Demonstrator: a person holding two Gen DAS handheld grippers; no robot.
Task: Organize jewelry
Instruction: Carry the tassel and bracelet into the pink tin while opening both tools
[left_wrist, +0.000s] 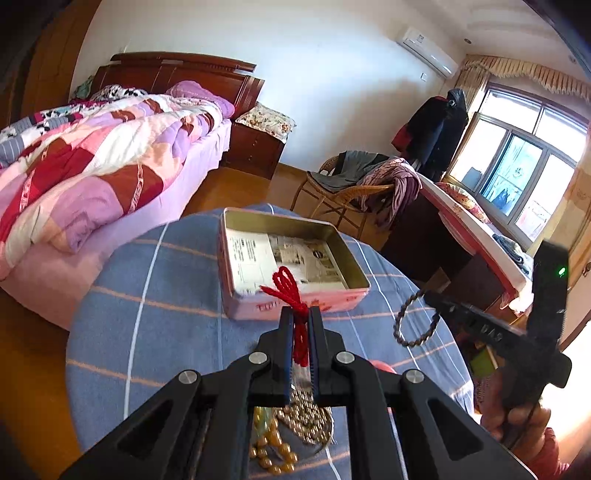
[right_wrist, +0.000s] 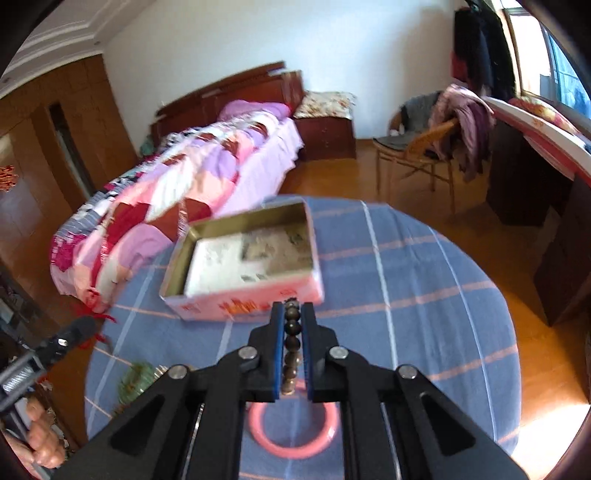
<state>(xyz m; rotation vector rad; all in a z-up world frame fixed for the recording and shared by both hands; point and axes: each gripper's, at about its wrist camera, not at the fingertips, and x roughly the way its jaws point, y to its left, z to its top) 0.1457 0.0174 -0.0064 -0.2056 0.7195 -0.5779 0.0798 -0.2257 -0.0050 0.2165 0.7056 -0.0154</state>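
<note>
My left gripper (left_wrist: 301, 314) is shut on a red cord bracelet (left_wrist: 290, 288), held just before the near wall of an open pink tin box (left_wrist: 255, 306) lined with newspaper. My right gripper (right_wrist: 292, 308) is shut on a dark bead bracelet (right_wrist: 291, 328); in the left wrist view the bracelet (left_wrist: 415, 321) hangs as a loop from that gripper (left_wrist: 430, 295) right of the tin. The tin (right_wrist: 207, 304) lies just ahead of the right gripper.
A round table with a blue checked cloth (left_wrist: 155, 295) holds amber and gold beads (left_wrist: 291, 432), a pink bangle (right_wrist: 291, 439) and a green bracelet (right_wrist: 136, 376). A bed (left_wrist: 92, 166), wicker chair (left_wrist: 343, 188) and desk (right_wrist: 535, 155) stand beyond.
</note>
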